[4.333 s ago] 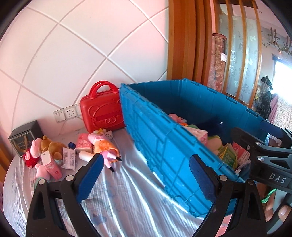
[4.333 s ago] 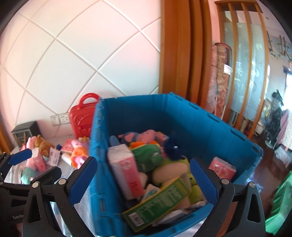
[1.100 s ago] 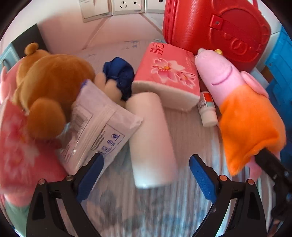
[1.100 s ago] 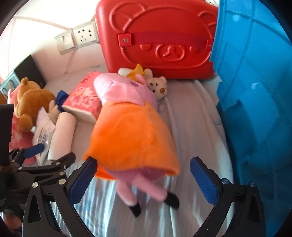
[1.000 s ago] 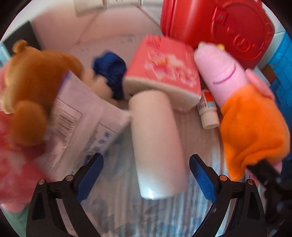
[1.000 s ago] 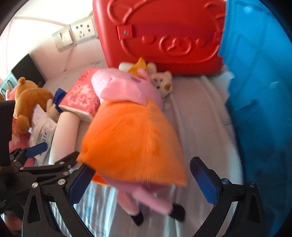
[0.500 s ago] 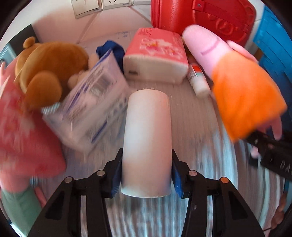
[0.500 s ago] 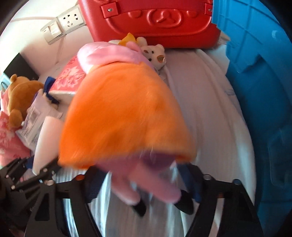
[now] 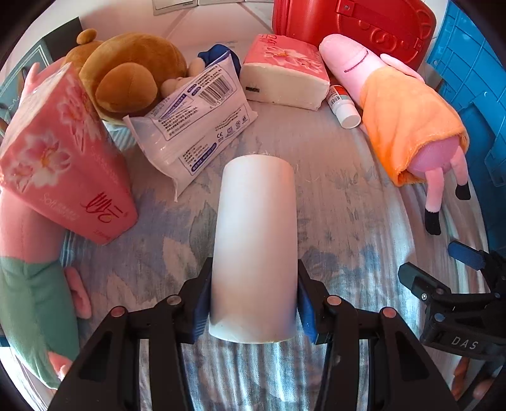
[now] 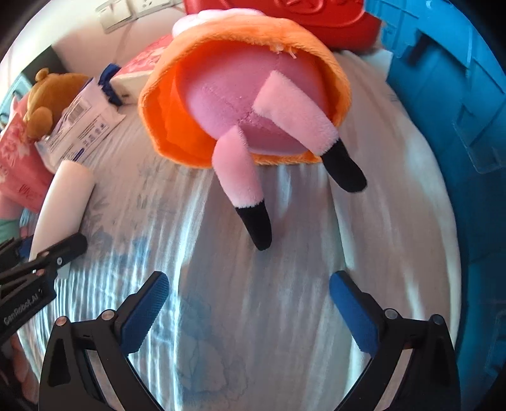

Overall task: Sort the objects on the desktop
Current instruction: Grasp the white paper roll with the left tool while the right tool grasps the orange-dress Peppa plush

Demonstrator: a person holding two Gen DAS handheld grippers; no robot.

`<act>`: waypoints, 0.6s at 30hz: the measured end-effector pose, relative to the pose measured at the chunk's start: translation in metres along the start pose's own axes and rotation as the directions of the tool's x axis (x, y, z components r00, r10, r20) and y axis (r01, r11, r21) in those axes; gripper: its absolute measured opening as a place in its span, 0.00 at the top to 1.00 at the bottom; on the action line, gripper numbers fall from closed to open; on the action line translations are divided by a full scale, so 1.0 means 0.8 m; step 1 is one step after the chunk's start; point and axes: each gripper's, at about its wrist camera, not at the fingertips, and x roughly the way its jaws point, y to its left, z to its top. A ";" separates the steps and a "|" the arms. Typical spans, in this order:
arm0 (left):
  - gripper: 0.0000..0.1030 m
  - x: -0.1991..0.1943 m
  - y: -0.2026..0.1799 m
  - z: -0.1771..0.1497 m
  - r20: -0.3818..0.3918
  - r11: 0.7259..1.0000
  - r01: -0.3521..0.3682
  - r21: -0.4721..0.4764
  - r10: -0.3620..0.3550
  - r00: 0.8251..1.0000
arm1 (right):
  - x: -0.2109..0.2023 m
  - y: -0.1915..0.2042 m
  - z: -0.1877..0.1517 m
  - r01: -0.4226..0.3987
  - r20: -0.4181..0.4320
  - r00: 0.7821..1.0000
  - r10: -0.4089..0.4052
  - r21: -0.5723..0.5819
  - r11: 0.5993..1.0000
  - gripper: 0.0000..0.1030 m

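My left gripper (image 9: pixel 253 303) is clamped on the near end of the white roll (image 9: pixel 256 240), whose long axis runs straight away from me along the fingers, so it lies in line with the grip. My right gripper (image 10: pixel 248 311) is spread wide with nothing between its pads, over bare cloth (image 10: pixel 284 316). Just ahead of it lies the pig plush (image 10: pixel 246 95), feet toward me, body running away toward the red case (image 9: pixel 354 28). The right gripper is the nearer one to it. The blue bin (image 10: pixel 449 126) stands to the right of both. I judge that the roll must swing right, across the plush, to reach the bin.
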 end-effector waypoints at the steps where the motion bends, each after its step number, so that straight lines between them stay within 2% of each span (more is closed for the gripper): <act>1: 0.55 -0.001 -0.002 0.001 0.003 1.000 -0.005 0.004 0.005 1.000 | 0.002 -0.001 -0.003 0.004 0.020 1.000 -0.004 0.019 1.000 0.00; 4: 0.43 0.000 -0.009 0.004 0.003 1.000 0.002 0.009 -0.002 1.000 | 0.009 0.004 -0.009 0.031 0.045 0.999 -0.030 -0.018 0.999 0.00; 6: 0.41 0.000 -0.015 0.006 0.009 1.000 -0.004 0.014 0.004 1.000 | 0.014 0.005 -0.010 0.030 0.030 0.999 -0.029 -0.045 0.999 0.00; 7: 0.43 -0.001 -0.018 0.006 0.023 1.000 0.000 0.021 -0.001 1.000 | 0.014 0.000 -0.010 0.003 0.022 1.000 -0.002 -0.028 1.000 0.02; 8: 0.56 -0.003 -0.021 0.006 0.038 1.000 0.007 0.025 -0.008 0.999 | 0.010 -0.004 -0.009 -0.024 0.033 0.999 0.024 -0.006 1.000 0.08; 10: 0.56 -0.004 -0.027 0.011 0.054 0.998 0.020 0.051 -0.023 0.998 | -0.006 -0.011 -0.004 -0.057 0.117 0.992 0.055 0.015 0.998 0.09; 12: 0.56 -0.004 -0.033 0.020 0.069 0.998 0.023 0.052 -0.027 0.997 | -0.020 -0.011 0.006 -0.049 0.185 0.982 0.048 0.001 0.999 0.08; 14: 0.56 -0.009 -0.036 0.031 0.094 0.998 0.024 0.051 -0.028 0.995 | -0.027 -0.011 0.022 -0.054 0.221 0.974 0.055 -0.009 0.998 0.04; 18: 0.56 -0.024 -0.043 0.061 0.161 0.998 0.013 0.055 -0.021 0.987 | -0.038 0.006 0.067 -0.035 0.276 0.960 0.034 -0.002 0.999 0.03</act>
